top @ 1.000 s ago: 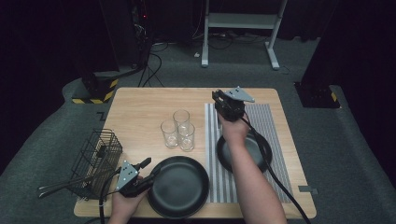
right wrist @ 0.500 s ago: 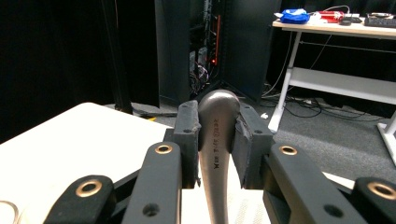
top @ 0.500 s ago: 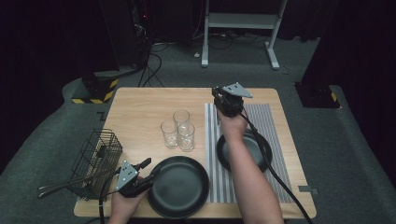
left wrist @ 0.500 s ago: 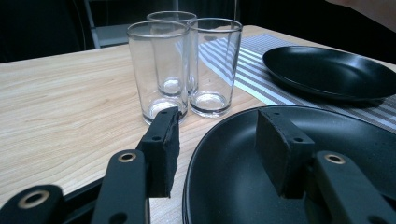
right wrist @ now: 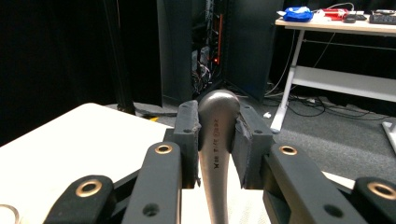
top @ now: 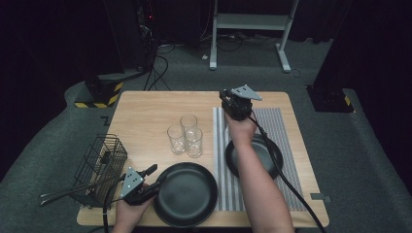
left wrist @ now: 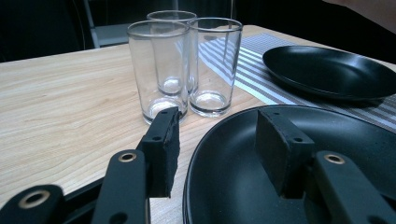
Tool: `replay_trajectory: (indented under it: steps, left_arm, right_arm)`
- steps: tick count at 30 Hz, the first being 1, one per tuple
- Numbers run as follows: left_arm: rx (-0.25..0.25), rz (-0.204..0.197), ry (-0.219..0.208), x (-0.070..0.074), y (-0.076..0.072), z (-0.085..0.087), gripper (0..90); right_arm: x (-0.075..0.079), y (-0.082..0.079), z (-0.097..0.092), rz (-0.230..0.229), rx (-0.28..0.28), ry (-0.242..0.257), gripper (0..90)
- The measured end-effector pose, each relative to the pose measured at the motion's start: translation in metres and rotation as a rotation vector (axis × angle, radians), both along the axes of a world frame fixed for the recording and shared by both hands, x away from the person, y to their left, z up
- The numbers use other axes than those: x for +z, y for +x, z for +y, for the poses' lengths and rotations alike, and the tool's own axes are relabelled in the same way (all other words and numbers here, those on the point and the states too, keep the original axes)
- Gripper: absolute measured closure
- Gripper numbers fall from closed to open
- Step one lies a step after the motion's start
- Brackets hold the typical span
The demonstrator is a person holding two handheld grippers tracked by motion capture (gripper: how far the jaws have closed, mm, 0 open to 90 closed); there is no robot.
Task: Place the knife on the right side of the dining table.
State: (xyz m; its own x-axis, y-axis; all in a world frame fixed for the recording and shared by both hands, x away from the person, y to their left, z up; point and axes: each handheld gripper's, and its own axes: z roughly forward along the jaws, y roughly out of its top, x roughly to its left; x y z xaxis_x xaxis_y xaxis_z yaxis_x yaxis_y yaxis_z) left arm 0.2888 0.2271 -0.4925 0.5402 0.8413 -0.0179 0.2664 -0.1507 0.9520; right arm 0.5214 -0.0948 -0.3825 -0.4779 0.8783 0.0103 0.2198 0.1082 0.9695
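Observation:
My right gripper (top: 228,98) is held above the far end of the striped mat (top: 284,128). In the right gripper view it (right wrist: 218,112) is shut on the rounded handle end of a metal utensil (right wrist: 215,154), which points away from the camera; its working end is hidden. My left gripper (top: 154,175) is open at the front left of the table. Its jaws (left wrist: 218,116) straddle the rim of a black plate (left wrist: 224,186), one outside and one over the plate. That plate (top: 187,194) lies at the table's front edge.
Three empty glasses (top: 185,133) stand close together mid-table, just beyond the left gripper (left wrist: 159,70). A second black plate (top: 267,148) lies on the mat, partly under the right forearm. A wire basket (top: 99,162) with utensils sticking out stands at the front left.
The right gripper with the utensil has shifted slightly toward the far edge of the table. The left gripper and both plates have stayed put.

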Motion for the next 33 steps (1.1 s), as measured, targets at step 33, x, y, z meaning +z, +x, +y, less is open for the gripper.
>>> replay_trajectory:
  steps: [33]
  left_arm:
    - [-0.020,0.020,-0.006,-0.001,0.000,-0.003,50.3]
  right_arm:
    - [-0.005,-0.014,-0.056,0.048,-0.054,0.085,71.5]
